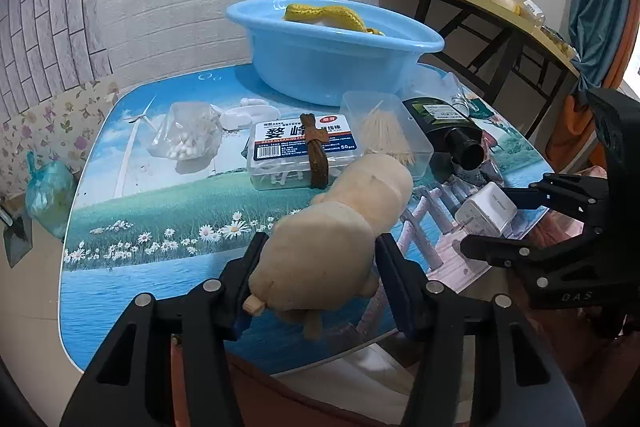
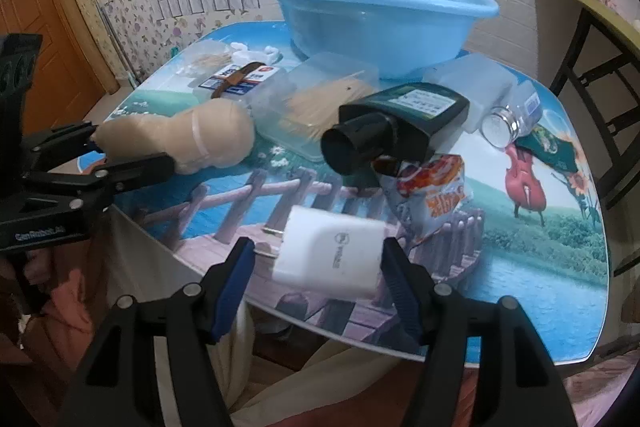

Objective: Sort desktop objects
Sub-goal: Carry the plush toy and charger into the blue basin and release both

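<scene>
My left gripper is shut on a beige plush toy and holds it above the table's near edge; the toy also shows in the right wrist view. My right gripper is around a white charger plug at the table's near edge, with the right finger touching it and a gap at the left finger, so it looks open. The charger shows between the right gripper's fingers in the left wrist view. A blue basin with a yellow knitted item stands at the back.
On the table lie a floss pick box with a brown strap, a clear toothpick box, a bag of cotton swabs, a dark bottle, a snack packet and a small jar. A side table stands at right.
</scene>
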A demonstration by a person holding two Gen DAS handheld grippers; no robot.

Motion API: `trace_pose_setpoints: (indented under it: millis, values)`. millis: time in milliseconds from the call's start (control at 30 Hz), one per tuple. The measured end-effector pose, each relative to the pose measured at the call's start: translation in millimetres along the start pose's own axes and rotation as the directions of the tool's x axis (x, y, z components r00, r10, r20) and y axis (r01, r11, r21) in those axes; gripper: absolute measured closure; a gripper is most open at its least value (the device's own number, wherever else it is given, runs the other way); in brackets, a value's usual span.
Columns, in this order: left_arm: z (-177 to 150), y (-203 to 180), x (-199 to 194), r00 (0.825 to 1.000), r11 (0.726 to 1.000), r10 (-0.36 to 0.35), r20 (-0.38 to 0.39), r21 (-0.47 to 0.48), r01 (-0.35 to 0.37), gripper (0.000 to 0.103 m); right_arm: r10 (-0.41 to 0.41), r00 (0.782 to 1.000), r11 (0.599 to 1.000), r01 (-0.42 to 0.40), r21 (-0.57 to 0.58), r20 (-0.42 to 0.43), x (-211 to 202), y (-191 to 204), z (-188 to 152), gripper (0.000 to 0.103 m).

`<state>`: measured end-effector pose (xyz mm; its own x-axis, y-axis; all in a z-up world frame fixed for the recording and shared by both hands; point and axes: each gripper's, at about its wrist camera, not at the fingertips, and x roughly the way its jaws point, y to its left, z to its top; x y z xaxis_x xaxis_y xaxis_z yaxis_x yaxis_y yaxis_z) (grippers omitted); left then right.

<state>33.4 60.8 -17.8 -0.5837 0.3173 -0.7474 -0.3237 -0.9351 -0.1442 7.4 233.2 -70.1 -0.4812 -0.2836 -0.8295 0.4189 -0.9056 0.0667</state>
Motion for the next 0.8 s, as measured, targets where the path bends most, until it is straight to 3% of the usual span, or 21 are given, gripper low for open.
trace_pose_setpoints:
  millis: [367, 567, 800]
  values:
    - [17, 0, -39, 0.995, 1.0, -0.014, 0.1, -0.006, 0.014, 0.054, 0.082, 0.989, 0.996, -0.079, -0.028, 0.121, -38, 1, 6, 0.041]
    - [42, 0, -63, 0.986, 1.0, -0.005, 0.168, 0.002, 0.005, 0.054, 0.075, 0.977, 0.997, -0.071, -0.027, 0.198, -66, -5, 26, 0.041]
    - [77, 3, -63, 0.979, 1.0, 0.007, 0.205, -0.003, -0.007, 0.054, 0.053, 0.972, 0.998, -0.055, 0.0, 0.23, -67, -26, 54, 0.041]
